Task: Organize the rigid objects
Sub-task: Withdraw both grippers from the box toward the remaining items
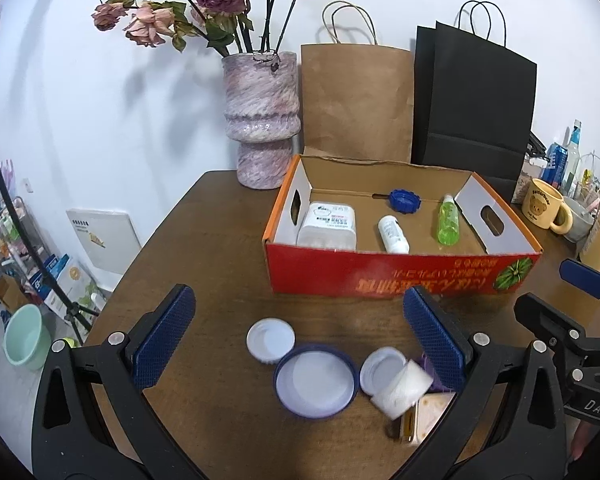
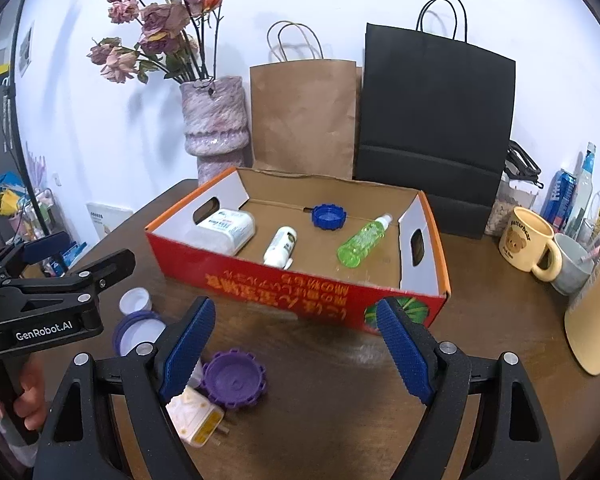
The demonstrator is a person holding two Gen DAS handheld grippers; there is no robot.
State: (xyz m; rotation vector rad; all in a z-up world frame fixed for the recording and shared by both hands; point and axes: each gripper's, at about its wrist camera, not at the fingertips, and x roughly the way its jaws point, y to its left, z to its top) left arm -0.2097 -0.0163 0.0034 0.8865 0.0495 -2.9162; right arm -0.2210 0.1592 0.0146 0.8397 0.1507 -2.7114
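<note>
Both sets of jaws apart and empty: left gripper point(image 1: 298, 338), right gripper point(image 2: 296, 350). Near table point(image 2: 480, 312) edge, still loose: white caps point(image 1: 271, 339), blue lid point(image 1: 316, 380), purple cap point(image 2: 235, 378), plug point(image 2: 196, 420). Farther back, already boxed point(image 1: 400, 270): white tub point(image 1: 328, 226), small bottle point(image 1: 393, 234), green bottle point(image 1: 447, 220), blue cap point(image 1: 404, 200). Roughly halfway.

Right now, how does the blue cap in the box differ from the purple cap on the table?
The blue cap lies inside the box, near its back wall; the purple cap is out on the table, in front of the box. The blue cap has clear space around it, while the purple cap sits against a white plug by the right tool. Both are round, notched at the rim and lie open side up.
</note>
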